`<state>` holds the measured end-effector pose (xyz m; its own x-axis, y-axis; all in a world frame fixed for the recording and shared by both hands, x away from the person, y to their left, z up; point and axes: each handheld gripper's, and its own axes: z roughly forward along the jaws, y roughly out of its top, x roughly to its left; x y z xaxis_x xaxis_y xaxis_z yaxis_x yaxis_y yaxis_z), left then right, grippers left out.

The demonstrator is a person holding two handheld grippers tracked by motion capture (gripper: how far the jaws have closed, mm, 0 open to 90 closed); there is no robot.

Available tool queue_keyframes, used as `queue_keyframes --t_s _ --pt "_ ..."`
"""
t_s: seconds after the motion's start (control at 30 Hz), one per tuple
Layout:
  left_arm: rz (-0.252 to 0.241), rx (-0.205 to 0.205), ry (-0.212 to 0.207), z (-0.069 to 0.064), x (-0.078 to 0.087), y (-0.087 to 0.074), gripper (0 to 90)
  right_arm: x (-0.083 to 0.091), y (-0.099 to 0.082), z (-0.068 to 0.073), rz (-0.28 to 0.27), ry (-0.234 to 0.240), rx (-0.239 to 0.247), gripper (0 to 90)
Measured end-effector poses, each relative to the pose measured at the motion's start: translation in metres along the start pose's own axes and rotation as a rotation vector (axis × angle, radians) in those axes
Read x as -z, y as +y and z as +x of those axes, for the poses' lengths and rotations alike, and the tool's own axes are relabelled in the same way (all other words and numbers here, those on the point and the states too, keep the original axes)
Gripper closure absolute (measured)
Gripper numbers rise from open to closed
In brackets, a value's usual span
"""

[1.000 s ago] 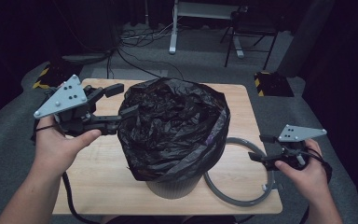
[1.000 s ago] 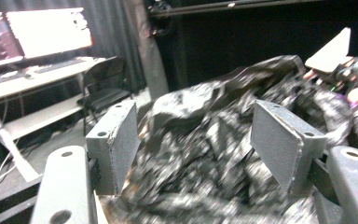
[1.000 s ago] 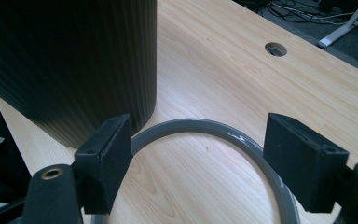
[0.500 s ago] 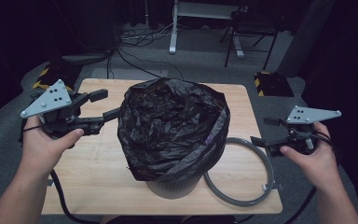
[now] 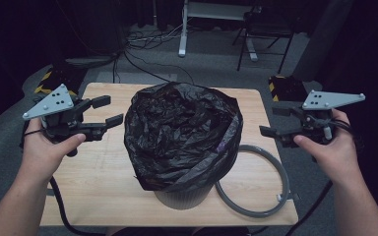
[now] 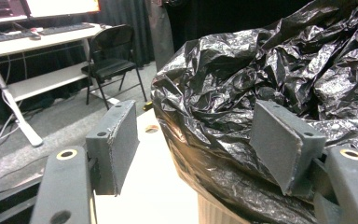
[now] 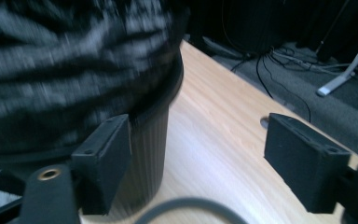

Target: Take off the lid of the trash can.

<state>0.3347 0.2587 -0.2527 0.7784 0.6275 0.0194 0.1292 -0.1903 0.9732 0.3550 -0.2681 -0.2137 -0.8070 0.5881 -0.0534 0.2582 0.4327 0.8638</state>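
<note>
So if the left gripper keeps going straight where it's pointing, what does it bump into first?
Most likely the black bin bag: the left gripper, jaws open, points at the bag's side, bulging over the bin's rim. Its exact distance is hard to judge.

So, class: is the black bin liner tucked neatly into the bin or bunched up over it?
Bunched up: the bin liner billows crumpled above the grey bin, draping over its rim.

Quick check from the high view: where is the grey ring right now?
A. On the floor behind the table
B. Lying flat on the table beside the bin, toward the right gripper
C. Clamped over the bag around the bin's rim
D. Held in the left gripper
B: the grey ring lies flat on the table next to the bin, on the right gripper's side, and neither gripper holds it.
</note>
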Motion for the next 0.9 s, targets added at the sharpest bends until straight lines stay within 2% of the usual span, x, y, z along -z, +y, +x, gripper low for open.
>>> queue_keyframes --t_s 0.23,0.5,0.7,0.8,0.9 --pt "0.002 -0.008 -0.003 -0.003 -0.002 -0.002 33.1 -0.011 0.027 0.006 -0.05 0.018 -0.007 26.8" --pt "-0.001 -0.026 -0.013 -0.014 0.005 -0.006 33.4 -0.032 0.043 0.029 -0.094 0.049 0.013 25.1" --pt "0.0 -0.042 -0.048 -0.03 0.003 -0.01 33.4 -0.042 0.045 0.039 -0.057 0.037 0.034 25.0" --pt "-0.005 -0.041 -0.057 -0.035 0.002 -0.014 33.4 -0.046 0.041 0.04 -0.046 0.035 0.017 25.1" --pt "0.002 -0.041 -0.062 -0.038 0.002 -0.017 33.4 -0.045 0.034 0.042 -0.011 0.05 0.022 37.1"
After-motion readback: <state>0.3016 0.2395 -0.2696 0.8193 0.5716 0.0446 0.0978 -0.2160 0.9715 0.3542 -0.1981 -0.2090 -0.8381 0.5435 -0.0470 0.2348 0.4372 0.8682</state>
